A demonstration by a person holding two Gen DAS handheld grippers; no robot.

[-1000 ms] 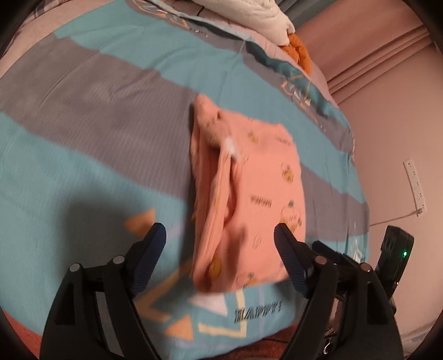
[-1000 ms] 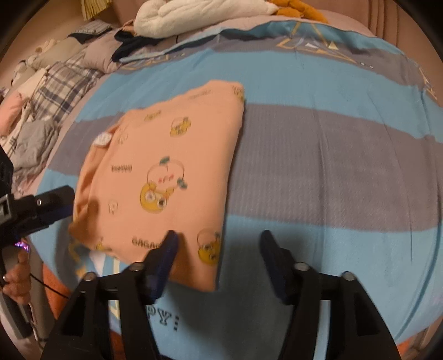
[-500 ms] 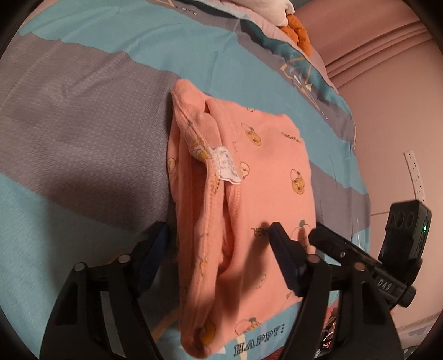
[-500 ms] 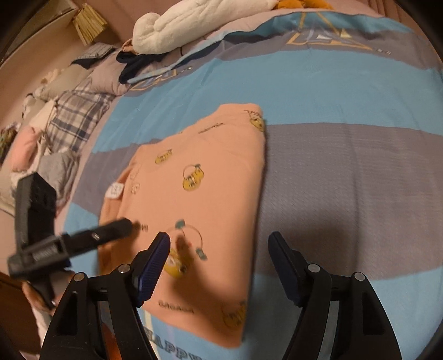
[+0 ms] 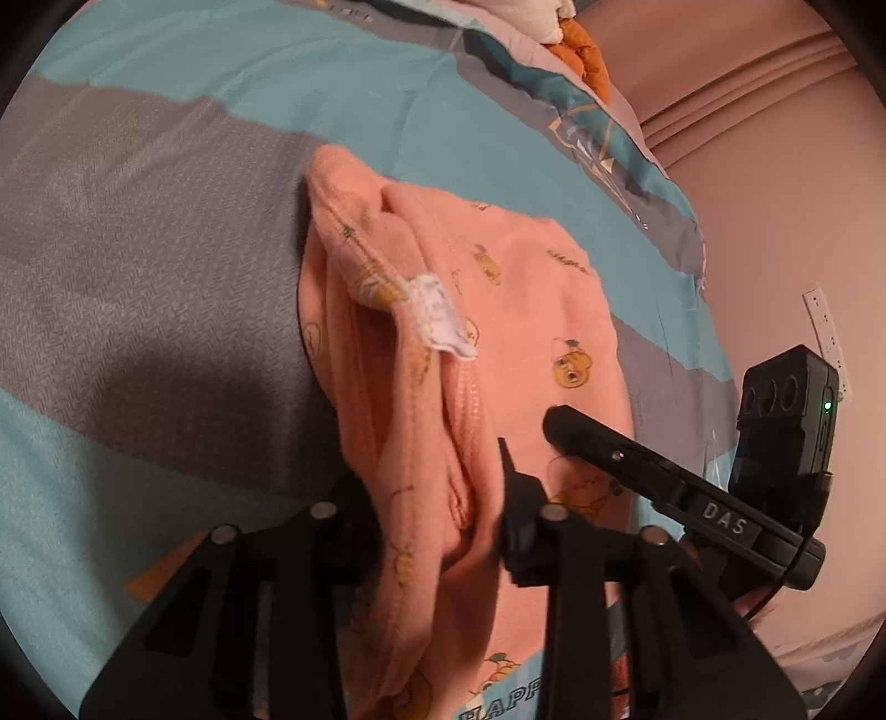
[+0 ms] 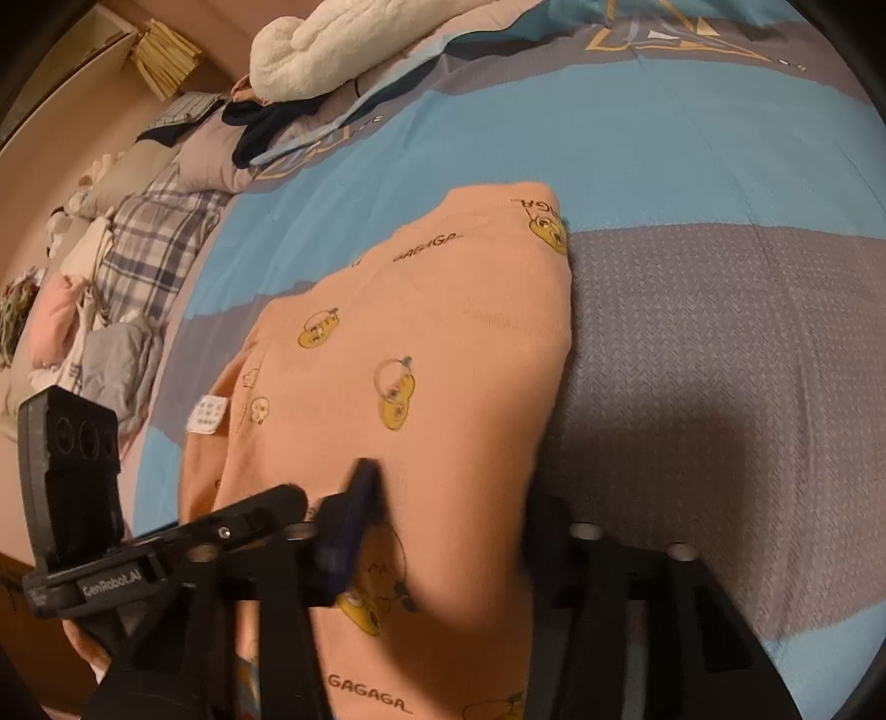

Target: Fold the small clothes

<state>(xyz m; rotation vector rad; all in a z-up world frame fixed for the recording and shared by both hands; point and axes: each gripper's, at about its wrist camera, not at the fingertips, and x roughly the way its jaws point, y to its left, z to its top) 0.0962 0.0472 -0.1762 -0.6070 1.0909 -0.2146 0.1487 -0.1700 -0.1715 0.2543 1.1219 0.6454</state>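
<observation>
A folded peach garment (image 5: 498,354) with yellow cartoon prints and a white label (image 5: 443,318) lies on the striped bed cover; it also shows in the right wrist view (image 6: 432,360). My left gripper (image 5: 437,498) straddles its left folded edge, the jaws closing on the bunched cloth. My right gripper (image 6: 448,509) straddles its right folded edge, with one finger (image 6: 354,504) on top of the cloth and the other hidden under it. Each gripper shows in the other's view, the right one in the left wrist view (image 5: 664,476) and the left one in the right wrist view (image 6: 166,543).
The bed cover (image 6: 720,360) has teal and grey stripes. A white plush blanket (image 6: 332,44), dark clothes (image 6: 266,127) and a plaid pile (image 6: 149,243) lie at the far left. A pink wall with a socket (image 5: 825,327) is on the right.
Both grippers have dropped forward onto the garment and narrowed their jaws over its two side edges. The cloth between the left jaws has bunched up.
</observation>
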